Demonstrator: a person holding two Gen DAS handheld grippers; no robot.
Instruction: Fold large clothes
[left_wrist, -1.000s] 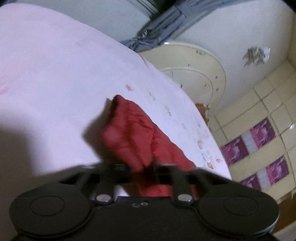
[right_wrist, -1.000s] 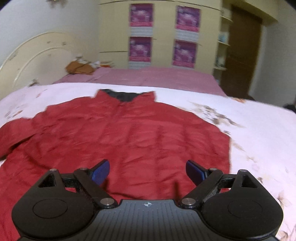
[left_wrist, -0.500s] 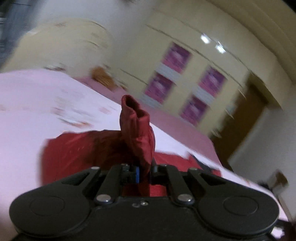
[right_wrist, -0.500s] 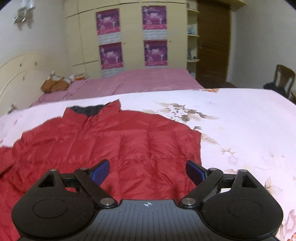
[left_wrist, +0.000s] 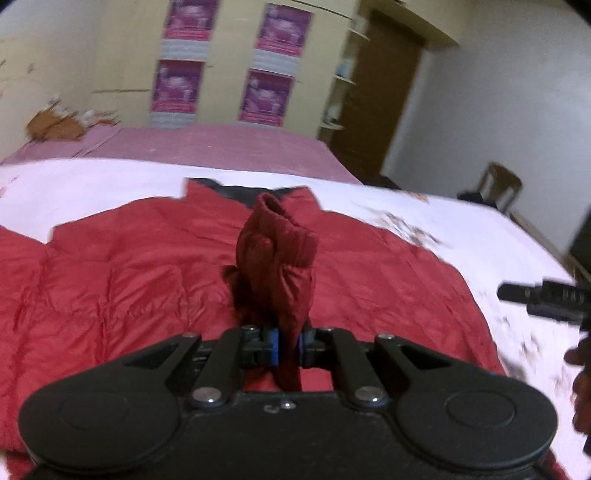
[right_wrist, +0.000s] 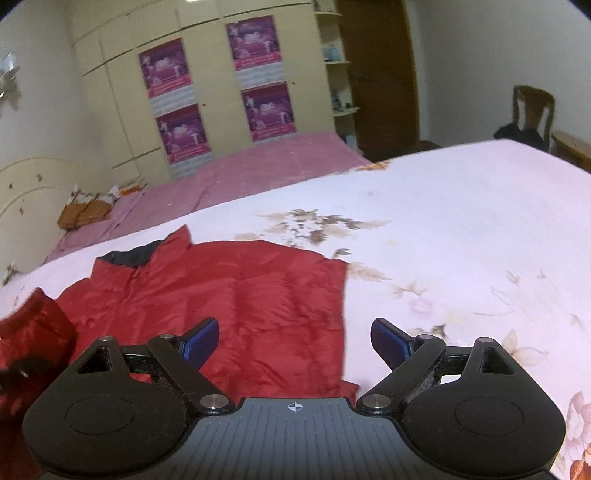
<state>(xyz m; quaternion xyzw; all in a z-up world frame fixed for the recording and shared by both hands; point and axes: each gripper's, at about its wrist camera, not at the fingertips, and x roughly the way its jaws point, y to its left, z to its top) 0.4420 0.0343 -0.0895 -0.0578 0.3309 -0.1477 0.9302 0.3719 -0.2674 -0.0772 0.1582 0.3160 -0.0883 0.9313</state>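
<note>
Sleeve cuff (left_wrist: 277, 236) now over red jacket (left_wrist: 129, 280) (previously off bedside), left gripper (left_wrist: 288, 345) clamped on it, right gripper (right_wrist: 293, 341) agape.

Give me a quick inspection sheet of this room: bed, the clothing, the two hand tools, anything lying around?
Surface: floral bedspread, pale, on a bed.
Job's things: red padded jacket spread flat, collar away from the cameras; its sleeve cuff lifted over the body.
Clutter: orange-brown bundle on the pink sheet.
Grippers: left gripper jaws clamped on the sleeve; right gripper jaws wide, empty, over the jacket's edge.
Cables: nothing seen.
Surroundings: cream wardrobe with purple posters, wooden chair.
</note>
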